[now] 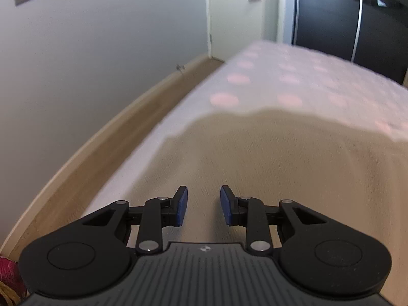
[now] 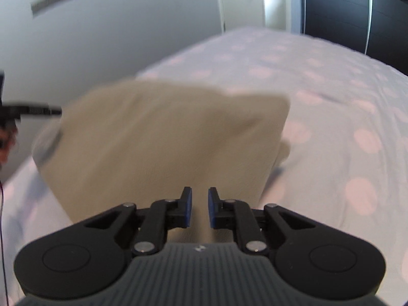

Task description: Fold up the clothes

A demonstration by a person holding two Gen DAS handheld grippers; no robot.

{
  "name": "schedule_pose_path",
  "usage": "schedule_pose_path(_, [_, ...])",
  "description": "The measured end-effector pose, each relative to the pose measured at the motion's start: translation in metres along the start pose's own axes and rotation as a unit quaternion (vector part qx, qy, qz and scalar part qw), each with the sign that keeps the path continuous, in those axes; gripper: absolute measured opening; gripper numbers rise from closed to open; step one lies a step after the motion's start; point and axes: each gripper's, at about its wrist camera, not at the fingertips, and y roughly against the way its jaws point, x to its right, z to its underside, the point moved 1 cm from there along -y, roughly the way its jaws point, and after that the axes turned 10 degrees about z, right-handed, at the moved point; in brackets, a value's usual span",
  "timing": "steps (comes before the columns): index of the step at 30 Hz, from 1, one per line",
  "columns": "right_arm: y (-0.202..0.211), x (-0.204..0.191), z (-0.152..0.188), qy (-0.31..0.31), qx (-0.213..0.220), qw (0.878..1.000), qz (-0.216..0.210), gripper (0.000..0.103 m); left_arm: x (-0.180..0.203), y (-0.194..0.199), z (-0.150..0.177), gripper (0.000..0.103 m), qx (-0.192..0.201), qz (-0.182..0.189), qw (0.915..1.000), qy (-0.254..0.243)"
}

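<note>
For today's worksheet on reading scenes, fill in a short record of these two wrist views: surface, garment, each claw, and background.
surface: bed sheet, white with pale pink dots
garment: beige cloth lying on the sheet, blurred in both views
left claw: open, blue pads apart above the cloth, nothing between them
right claw: narrow gap between pads, over the cloth's near edge, no grip visible
background: grey wall, dark wardrobe door
</note>
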Motion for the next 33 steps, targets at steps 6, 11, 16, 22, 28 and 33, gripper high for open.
schedule_pose_path(6, [-0.027, 0.009, 0.013, -0.055, -0.043, 0.997, 0.015, 0.015, -0.001, 0.002, 0.025, 0.026, -0.037, -0.011, 0.9992, 0.005])
schedule_pose_path(11, [-0.003, 0.009, 0.010, -0.042, -0.039, 0.998, 0.035, 0.017, 0.016, 0.043, 0.029, 0.026, -0.022, -0.004, 0.9994, -0.025])
schedule_pose_path(16, [0.045, 0.013, 0.000, -0.045, -0.019, 0.998, 0.027, 0.025, 0.048, 0.113, 0.022, 0.027, 0.027, 0.026, 0.9984, -0.042])
schedule_pose_path(22, [0.162, 0.016, -0.002, -0.041, 0.031, 0.999, -0.012, 0.037, 0.105, 0.237, 0.016, 0.046, 0.101, 0.104, 0.9883, -0.048])
schedule_pose_path(28, [0.305, 0.018, 0.016, -0.025, 0.068, 0.996, -0.042, 0.050, 0.164, 0.368, 0.034, 0.062, 0.148, 0.148, 0.9769, -0.042])
schedule_pose_path(33, [0.412, 0.024, 0.068, -0.013, 0.068, 0.996, -0.063, 0.060, 0.208, 0.451, 0.077, 0.074, 0.148, 0.197, 0.9682, -0.043])
